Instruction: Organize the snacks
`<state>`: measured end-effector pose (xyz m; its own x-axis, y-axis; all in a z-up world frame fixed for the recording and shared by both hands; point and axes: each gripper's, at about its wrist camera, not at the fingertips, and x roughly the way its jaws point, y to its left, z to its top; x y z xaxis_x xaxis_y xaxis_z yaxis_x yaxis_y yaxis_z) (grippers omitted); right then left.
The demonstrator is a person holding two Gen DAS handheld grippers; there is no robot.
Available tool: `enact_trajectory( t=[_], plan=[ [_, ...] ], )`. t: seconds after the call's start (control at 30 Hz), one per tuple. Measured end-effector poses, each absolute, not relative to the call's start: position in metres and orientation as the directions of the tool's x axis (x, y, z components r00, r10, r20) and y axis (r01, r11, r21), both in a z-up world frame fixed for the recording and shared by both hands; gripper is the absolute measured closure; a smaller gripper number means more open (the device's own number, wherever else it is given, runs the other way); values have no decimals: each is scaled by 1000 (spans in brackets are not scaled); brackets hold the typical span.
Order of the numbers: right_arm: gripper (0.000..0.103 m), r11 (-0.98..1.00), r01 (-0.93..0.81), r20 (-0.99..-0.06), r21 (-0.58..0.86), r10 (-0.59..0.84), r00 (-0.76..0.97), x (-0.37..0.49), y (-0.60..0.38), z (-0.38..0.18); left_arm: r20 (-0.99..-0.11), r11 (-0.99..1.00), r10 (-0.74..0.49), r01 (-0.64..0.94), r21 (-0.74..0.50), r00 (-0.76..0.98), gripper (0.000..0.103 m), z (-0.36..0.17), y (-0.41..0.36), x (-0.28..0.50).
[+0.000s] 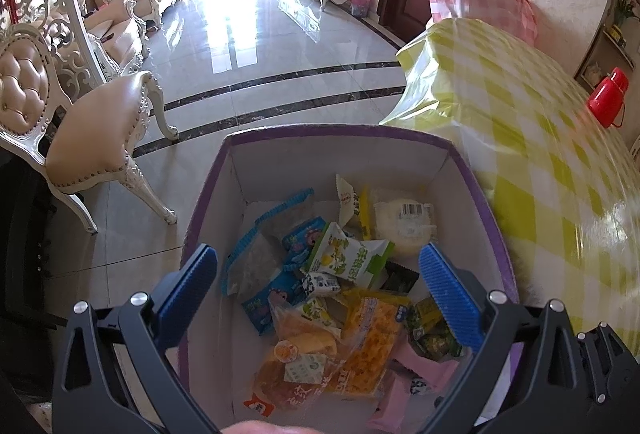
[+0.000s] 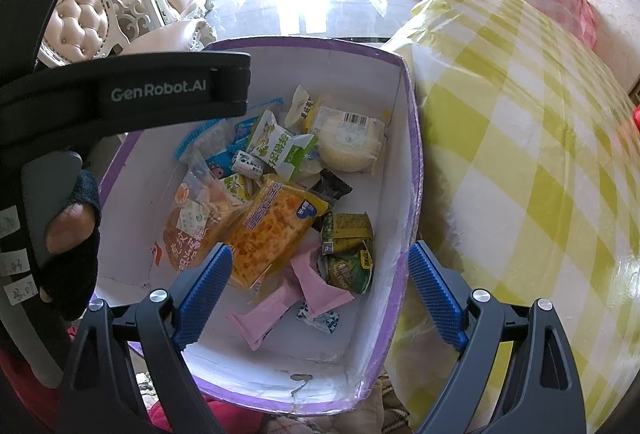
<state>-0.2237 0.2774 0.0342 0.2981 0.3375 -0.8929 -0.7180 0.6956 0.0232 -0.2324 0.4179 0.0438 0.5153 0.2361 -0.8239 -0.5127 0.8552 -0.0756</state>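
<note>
A purple-rimmed white cardboard box [image 1: 340, 136] [image 2: 412, 170] holds several packaged snacks. Among them are a green-and-white packet [image 1: 348, 254] [image 2: 276, 146], a round white bun in clear wrap [image 1: 404, 224] [image 2: 348, 142], an orange cracker pack [image 1: 372, 338] [image 2: 272, 230], pink wrappers [image 2: 320, 282] and green packets [image 2: 348, 254]. My left gripper [image 1: 320, 298] hangs open above the box with nothing between its fingers. My right gripper [image 2: 320, 286] is also open over the box, empty. The left gripper's body and a gloved hand [image 2: 72, 234] show at the left of the right wrist view.
A table under a yellow-and-white checked cloth [image 1: 540, 138] [image 2: 520, 154] stands right beside the box, with a red thermos [image 1: 608, 98] on it. A padded chair [image 1: 92, 130] is to the left. Shiny tiled floor [image 1: 256, 46] stretches beyond toward sofas and a TV cabinet.
</note>
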Motion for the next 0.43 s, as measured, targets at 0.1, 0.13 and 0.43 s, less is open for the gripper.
enact_trajectory(
  t=[0.1,0.13,0.43],
  plan=[
    [16,696,-717,-894,24,336,296,-224,279,33,-832,858,232,-509,-70,504,2,42,417,-232],
    [16,697,-717,-894,24,335,296,-224,280,33,-832,855,256,-516,-42,492,1,42,416,-233],
    [16,697,-717,-895,25,335,295,-224,281,32,-830,861,250,-507,-45,498,2,45,417,-234]
  ],
)
